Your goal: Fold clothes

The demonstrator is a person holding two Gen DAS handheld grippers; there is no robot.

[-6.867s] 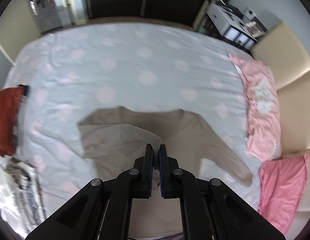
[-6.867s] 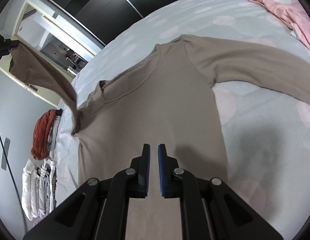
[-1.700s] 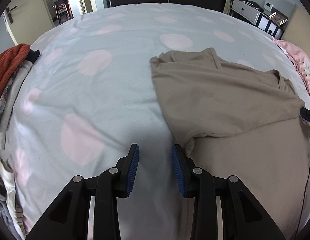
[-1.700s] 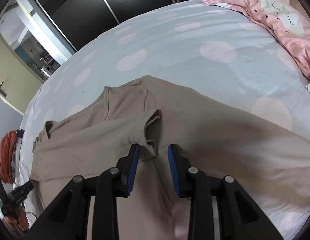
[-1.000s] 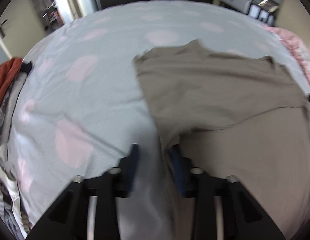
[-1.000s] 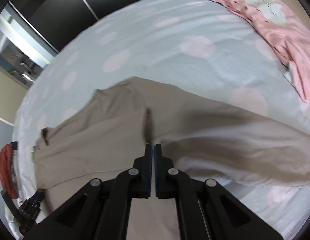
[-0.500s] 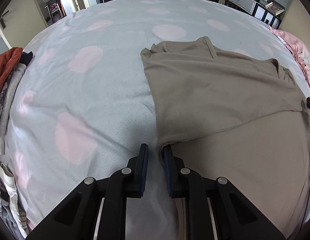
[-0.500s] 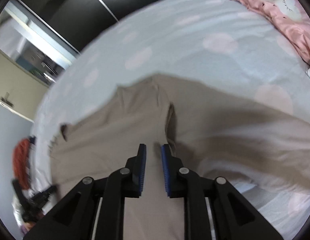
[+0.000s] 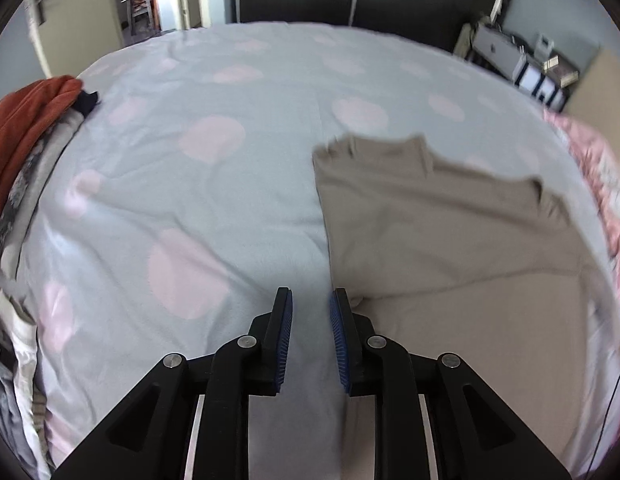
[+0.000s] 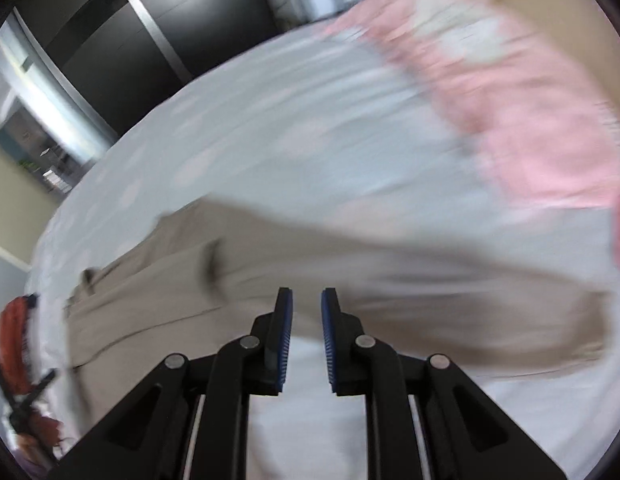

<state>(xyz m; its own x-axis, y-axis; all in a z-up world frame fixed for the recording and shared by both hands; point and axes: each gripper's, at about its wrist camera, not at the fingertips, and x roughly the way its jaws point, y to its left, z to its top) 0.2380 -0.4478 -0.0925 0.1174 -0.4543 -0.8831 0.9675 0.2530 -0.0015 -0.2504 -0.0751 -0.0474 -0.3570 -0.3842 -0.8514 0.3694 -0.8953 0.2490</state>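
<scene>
Left hand-held gripper (image 9: 310,336), seen from its own wrist camera, is released, its blue-padded jaws parted over a bed (image 9: 213,184) covered in a pale blue sheet with pink dots. Just right of it lies a beige long-sleeved top (image 9: 422,220), one sleeve folded across the body. A stack of folded clothes (image 9: 25,140) sits at the bed's left edge.

From the right wrist camera, blurred, the right hand-held gripper (image 10: 306,334) is also released, holding nothing, above the top (image 10: 269,264). Its other sleeve (image 10: 490,312) stretches out unfolded toward pink bedding (image 10: 510,112). Judging by this, folding is partway: that sleeve and the body remain. No containers are visible.
</scene>
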